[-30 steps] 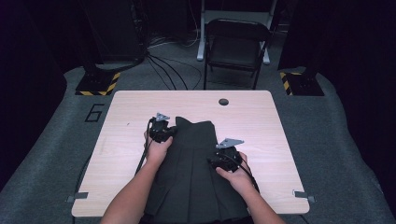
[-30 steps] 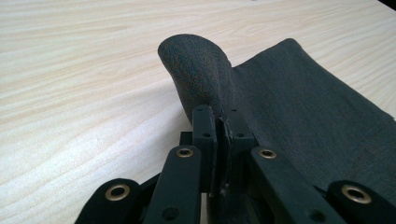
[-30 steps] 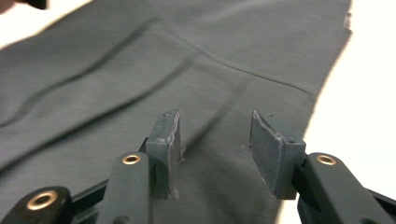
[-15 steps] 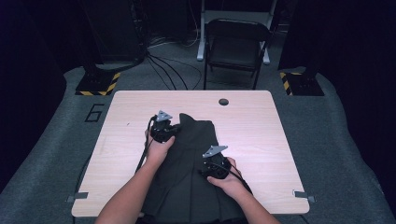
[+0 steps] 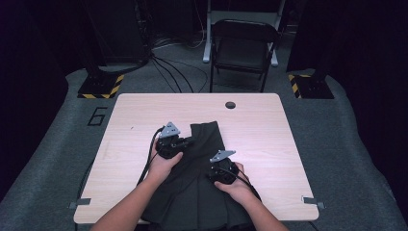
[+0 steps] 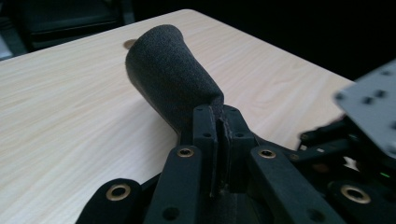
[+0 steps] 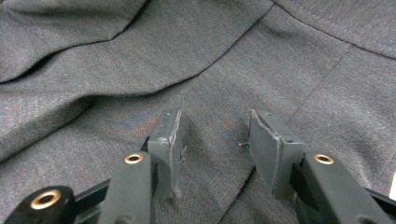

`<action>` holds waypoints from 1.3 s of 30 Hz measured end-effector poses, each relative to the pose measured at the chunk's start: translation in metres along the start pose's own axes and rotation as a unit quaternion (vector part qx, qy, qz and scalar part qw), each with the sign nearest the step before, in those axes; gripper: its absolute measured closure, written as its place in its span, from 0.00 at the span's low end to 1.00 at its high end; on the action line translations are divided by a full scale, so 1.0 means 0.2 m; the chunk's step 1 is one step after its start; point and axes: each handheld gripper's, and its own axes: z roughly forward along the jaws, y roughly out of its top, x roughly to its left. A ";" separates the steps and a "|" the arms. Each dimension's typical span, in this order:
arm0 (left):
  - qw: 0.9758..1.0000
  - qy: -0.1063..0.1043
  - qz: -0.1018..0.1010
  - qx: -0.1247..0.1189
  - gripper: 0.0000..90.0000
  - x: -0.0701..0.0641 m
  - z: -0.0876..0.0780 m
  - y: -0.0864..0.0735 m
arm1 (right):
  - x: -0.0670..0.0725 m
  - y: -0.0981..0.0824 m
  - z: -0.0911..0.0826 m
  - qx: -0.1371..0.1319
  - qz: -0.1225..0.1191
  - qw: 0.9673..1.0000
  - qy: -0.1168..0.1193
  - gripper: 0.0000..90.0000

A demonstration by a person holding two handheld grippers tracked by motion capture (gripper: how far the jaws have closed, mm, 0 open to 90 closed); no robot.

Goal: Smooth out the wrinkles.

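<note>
Your right gripper [image 5: 222, 169] has been sliding inward across the dark garment [image 5: 202, 192] over the last second, from the cloth's right edge toward its middle, and now it is hovering with its jaws spread just above the fabric, gripping nothing. Your left gripper [image 5: 169, 143] has been staying put at the cloth's upper left, jaws pressed together on a rolled fold of the garment [image 6: 173, 84] that is standing up off the wood. To me that means you are anchoring one corner while hunting a fresh grab point along a seam for the next fold or pull.

The garment is lying on the near half of the tabletop [image 5: 269, 125], its top reaching toward 12 o'clock and its hem draping over the near edge at 6 o'clock between your forearms. The tabletop is pale wood grain with a small round cable hole [image 5: 230, 104] at 12 o'clock. Beyond it a dark folding chair [image 5: 243, 48] is standing on grey carpet, with loose cables at 11 o'clock and yellow-black striped stand bases at 10 and 2 o'clock.
</note>
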 end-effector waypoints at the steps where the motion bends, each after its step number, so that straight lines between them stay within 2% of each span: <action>1: 1.000 -0.004 0.001 -0.001 0.95 -0.01 -0.01 0.00 | 0.00 0.00 0.00 0.000 0.000 1.000 0.000 0.60; 2: 1.000 -0.020 0.007 0.002 0.95 -0.03 -0.03 -0.02 | 0.00 0.00 0.00 -0.002 0.003 1.000 0.000 0.60; 3: 1.000 -0.020 0.007 0.002 0.95 -0.03 -0.03 -0.02 | 0.00 0.00 0.00 -0.002 0.003 1.000 0.000 0.60; 4: 0.999 -0.034 0.014 0.003 0.95 -0.06 -0.04 -0.04 | 0.00 -0.01 0.00 -0.006 0.011 1.000 0.000 0.61; 5: 0.999 -0.034 0.014 0.003 0.95 -0.06 -0.04 -0.04 | 0.00 -0.01 0.00 -0.006 0.011 1.000 0.000 0.61; 6: 0.999 -0.046 0.021 0.013 0.95 -0.08 -0.05 -0.06 | -0.01 -0.01 0.00 -0.007 0.009 1.000 0.004 0.61; 7: 0.999 -0.046 0.021 0.013 0.95 -0.08 -0.05 -0.06 | -0.01 -0.01 0.00 -0.007 0.013 1.000 0.006 0.62; 8: 0.998 -0.054 0.028 0.022 0.95 -0.10 -0.05 -0.10 | -0.01 -0.01 0.00 -0.006 0.024 1.000 0.008 0.62; 9: 0.998 -0.054 0.028 0.022 0.95 -0.10 -0.05 -0.10 | -0.01 -0.01 0.00 -0.008 0.021 1.000 0.006 0.62; 10: 0.997 -0.061 0.037 0.039 0.95 -0.13 -0.04 -0.14 | -0.02 -0.01 -0.01 -0.006 0.020 1.000 0.012 0.62; 11: 0.997 -0.061 0.037 0.039 0.95 -0.13 -0.04 -0.14 | -0.02 -0.01 -0.01 -0.006 0.020 1.000 0.012 0.62; 12: 0.995 -0.066 0.045 0.053 0.95 -0.15 -0.02 -0.19 | -0.02 -0.01 0.00 -0.009 0.028 0.999 0.015 0.62; 15: 0.995 -0.069 0.045 0.062 0.95 -0.17 0.01 -0.23 | -0.03 -0.01 -0.01 -0.010 0.027 0.999 0.016 0.61; 16: 0.993 -0.071 0.055 0.072 0.95 -0.19 0.03 -0.27 | -0.03 -0.01 -0.01 -0.012 0.029 0.999 0.018 0.60; 17: 0.993 -0.071 0.055 0.072 0.95 -0.19 0.03 -0.27 | -0.03 -0.01 -0.01 -0.008 0.037 0.999 0.026 0.58; 18: 0.992 -0.074 0.057 0.080 0.95 -0.20 0.05 -0.30 | -0.04 -0.01 -0.01 -0.007 0.037 0.999 0.032 0.57; 19: 0.992 -0.074 0.057 0.080 0.95 -0.20 0.05 -0.30 | -0.04 -0.01 -0.01 -0.007 0.037 0.999 0.032 0.57; 20: 0.991 -0.077 0.060 0.090 0.95 -0.22 0.09 -0.33 | -0.06 -0.01 -0.03 -0.004 0.051 0.998 0.034 0.55; 21: 0.991 -0.077 0.060 0.090 0.95 -0.22 0.09 -0.33 | -0.06 -0.01 -0.03 -0.004 0.051 0.998 0.034 0.55; 22: 0.990 -0.080 0.058 0.100 0.95 -0.22 0.11 -0.36 | -0.08 -0.01 -0.05 -0.005 0.058 0.998 0.032 0.55; 23: 0.989 -0.083 0.062 0.105 0.94 -0.23 0.12 -0.37 | -0.10 0.00 -0.08 -0.015 0.076 0.997 0.031 0.55; 25: 0.989 -0.080 0.065 0.109 0.94 -0.24 0.14 -0.40 | -0.12 0.00 -0.10 -0.031 0.090 0.995 0.031 0.55; 26: 0.988 -0.084 0.066 0.116 0.94 -0.25 0.16 -0.41 | -0.13 0.01 -0.14 -0.043 0.107 0.993 0.028 0.55; 27: 0.988 -0.084 0.066 0.116 0.94 -0.25 0.16 -0.41 | -0.13 0.01 -0.14 -0.043 0.107 0.993 0.028 0.55; 28: 0.988 -0.084 0.063 0.113 0.94 -0.25 0.16 -0.41 | -0.14 0.02 -0.18 -0.069 0.123 0.990 0.027 0.55; 29: 0.988 -0.084 0.063 0.113 0.93 -0.25 0.16 -0.41 | -0.14 0.03 -0.19 -0.080 0.118 0.989 0.026 0.54; 30: 0.988 -0.087 0.059 0.113 0.93 -0.25 0.17 -0.41 | -0.12 0.03 -0.20 -0.088 0.126 0.988 0.027 0.54; 31: 0.988 -0.087 0.059 0.113 0.93 -0.25 0.17 -0.41 | -0.12 0.03 -0.20 -0.088 0.126 0.988 0.027 0.54; 34: 0.988 -0.088 0.057 0.114 0.93 -0.25 0.17 -0.42 | -0.07 0.08 -0.22 -0.112 0.103 0.988 0.021 0.51; 39: 0.988 -0.088 0.058 0.112 0.93 -0.25 0.17 -0.42 | -0.02 0.10 -0.20 -0.108 0.096 0.989 0.028 0.50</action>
